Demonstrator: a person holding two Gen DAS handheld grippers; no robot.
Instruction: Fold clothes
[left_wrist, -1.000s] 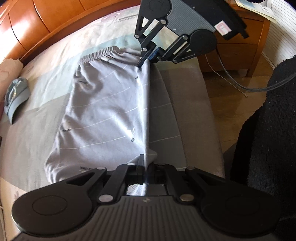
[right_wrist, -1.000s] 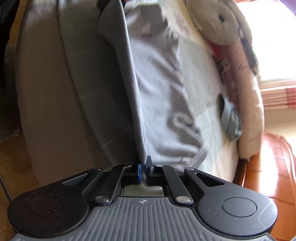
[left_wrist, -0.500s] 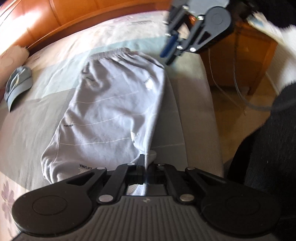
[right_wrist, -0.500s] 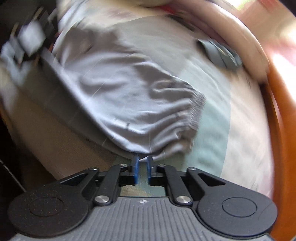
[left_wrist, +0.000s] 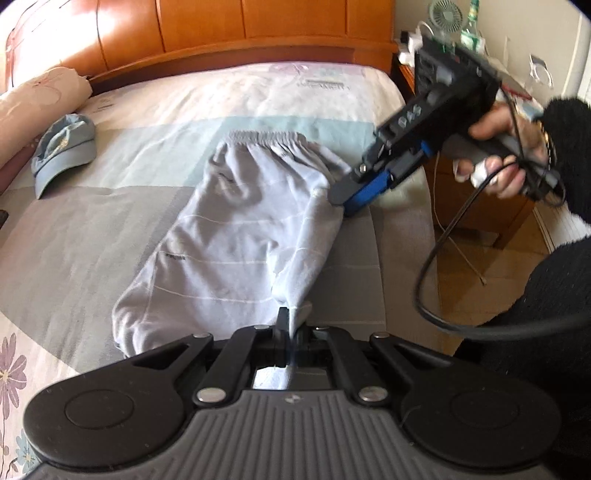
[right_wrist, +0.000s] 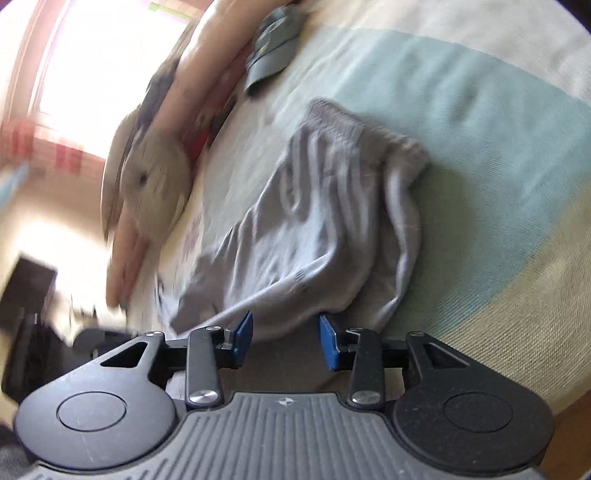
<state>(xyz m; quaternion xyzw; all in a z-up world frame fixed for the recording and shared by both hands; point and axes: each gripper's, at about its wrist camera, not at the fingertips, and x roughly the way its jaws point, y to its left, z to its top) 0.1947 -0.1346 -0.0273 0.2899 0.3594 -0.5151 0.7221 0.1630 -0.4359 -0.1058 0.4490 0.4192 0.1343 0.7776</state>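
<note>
Bed (left_wrist: 110, 236): soft patchwork cover, headboard at the far end; a cap (left_wrist: 62, 151) lay well off to the side.

Grey trousers (left_wrist: 240, 236): lay lengthwise on the bed, legs doubled one over the other, elastic waistband (left_wrist: 269, 138) toward the headboard. Thin, limp jersey by the look of it; light, no stiffness. It would likely sag and crease wherever unsupported. Best holds, in my judgement: the gathered waistband and the hem corners.

Left gripper (left_wrist: 286, 332): your jaws were pressed together, pinching the hem end of the trousers.

Right gripper (right_wrist: 286, 341): your jaws had just been opening and stood spread, nothing between them, the pads (right_wrist: 243, 338) just short of the cloth's near edge.
</note>
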